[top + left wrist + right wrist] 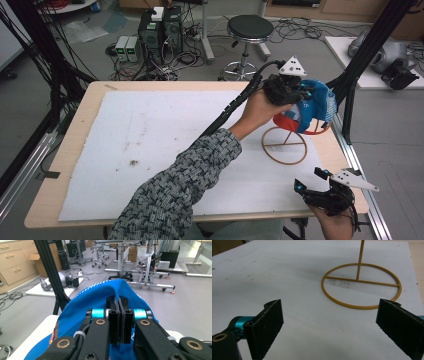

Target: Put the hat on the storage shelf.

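My left gripper point(119, 315), jaws pinched tight on the blue fabric cap point(100, 296), holds it over the gold wire stand point(285, 145) at right of frame for seating, while my right gripper point(315, 182) idles wide open and empty.

In the high view the blue cap point(316, 102) covers the top of the gold wire stand point(285, 145), so how the cap sits on it cannot be told. The left tool point(300, 92) is partly lost against the cap's fabric. The right hand point(336, 225) is cut off by the bottom edge. In the right gripper view the stand's upright rod point(360, 260) runs out at the top edge. The cap's lettering is too small to read.
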A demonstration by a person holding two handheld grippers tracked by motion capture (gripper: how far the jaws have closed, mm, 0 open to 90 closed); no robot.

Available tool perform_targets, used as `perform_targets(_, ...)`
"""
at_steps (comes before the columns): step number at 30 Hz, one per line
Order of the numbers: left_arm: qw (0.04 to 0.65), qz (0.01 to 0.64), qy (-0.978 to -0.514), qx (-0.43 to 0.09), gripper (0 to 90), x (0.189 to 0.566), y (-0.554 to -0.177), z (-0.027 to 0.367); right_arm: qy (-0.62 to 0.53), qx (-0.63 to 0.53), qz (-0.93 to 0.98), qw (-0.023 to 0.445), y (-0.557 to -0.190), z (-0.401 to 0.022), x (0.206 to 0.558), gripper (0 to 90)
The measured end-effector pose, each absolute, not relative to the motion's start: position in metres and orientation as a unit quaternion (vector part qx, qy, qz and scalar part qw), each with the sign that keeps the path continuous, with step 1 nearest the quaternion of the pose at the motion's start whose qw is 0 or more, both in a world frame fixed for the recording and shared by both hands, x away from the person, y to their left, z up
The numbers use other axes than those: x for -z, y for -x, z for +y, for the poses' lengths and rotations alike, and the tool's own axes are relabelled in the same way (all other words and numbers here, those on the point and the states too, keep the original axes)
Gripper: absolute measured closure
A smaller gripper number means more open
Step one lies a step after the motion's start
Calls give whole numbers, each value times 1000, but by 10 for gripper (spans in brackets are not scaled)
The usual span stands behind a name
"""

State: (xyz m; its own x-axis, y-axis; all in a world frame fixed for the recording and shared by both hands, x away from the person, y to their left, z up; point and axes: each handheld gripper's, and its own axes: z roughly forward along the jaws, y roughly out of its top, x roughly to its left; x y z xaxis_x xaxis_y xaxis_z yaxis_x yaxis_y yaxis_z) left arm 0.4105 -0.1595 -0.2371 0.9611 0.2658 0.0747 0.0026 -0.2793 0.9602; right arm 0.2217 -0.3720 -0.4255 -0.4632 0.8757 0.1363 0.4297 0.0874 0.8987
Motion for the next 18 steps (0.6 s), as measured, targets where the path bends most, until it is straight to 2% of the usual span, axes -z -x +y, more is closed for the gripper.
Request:
perform_targets(15,582,77,-802,-109,859,245,-406,-162,-466,-489,702,226,-222,-371,426,64)
perform_targets(16,583,76,-801,-114,832,245,-406,-162,-465,-490,702,227,-222,-371,426,64)
perform_targets(18,582,79,-801,-119,718,246,-405,-163,-465,-489,703,226,-222,-371,426,64)
